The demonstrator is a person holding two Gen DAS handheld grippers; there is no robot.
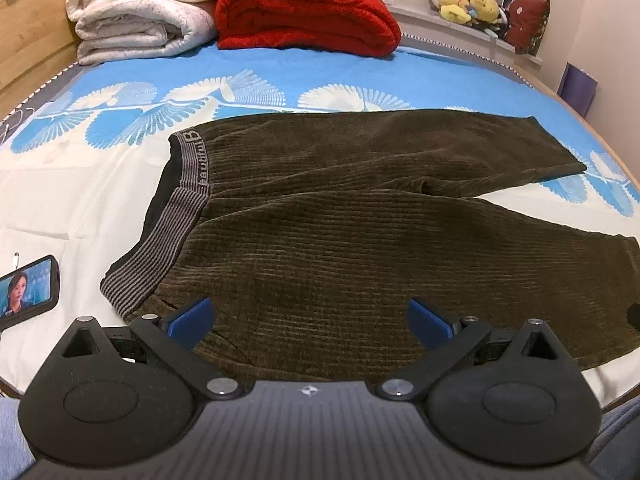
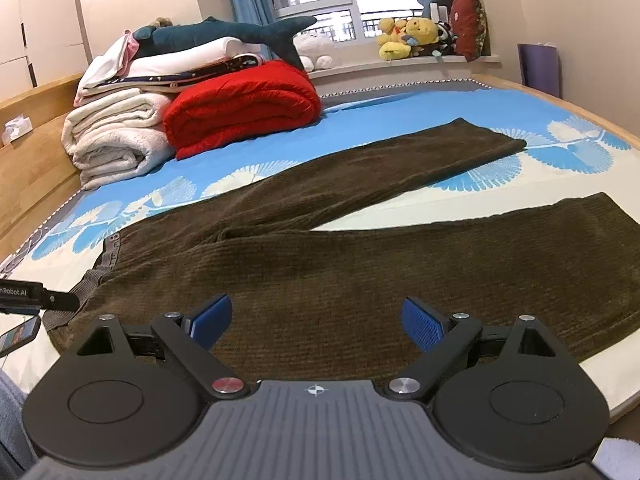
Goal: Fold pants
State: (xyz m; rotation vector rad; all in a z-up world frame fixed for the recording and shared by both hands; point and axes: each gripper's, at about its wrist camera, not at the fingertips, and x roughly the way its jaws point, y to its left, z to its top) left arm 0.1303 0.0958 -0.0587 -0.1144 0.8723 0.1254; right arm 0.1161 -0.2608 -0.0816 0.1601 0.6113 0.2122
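Dark brown corduroy pants (image 1: 340, 220) lie flat on the bed, their grey striped waistband (image 1: 160, 260) to the left and both legs spread apart toward the right. The left gripper (image 1: 310, 322) hovers open over the near edge by the waist, nothing between its blue pads. In the right wrist view the same pants (image 2: 360, 264) stretch across the bed. There the right gripper (image 2: 318, 322) stands open above the near leg, holding nothing. The tip of the left gripper (image 2: 36, 298) shows at the left edge.
The bed sheet (image 1: 60, 200) is blue and white. Folded white blankets (image 1: 136, 12) and a red blanket (image 1: 304, 16) are stacked at the far left. A phone (image 1: 28, 288) with a lit screen lies left of the waistband. Plush toys (image 2: 408, 36) sit on the windowsill.
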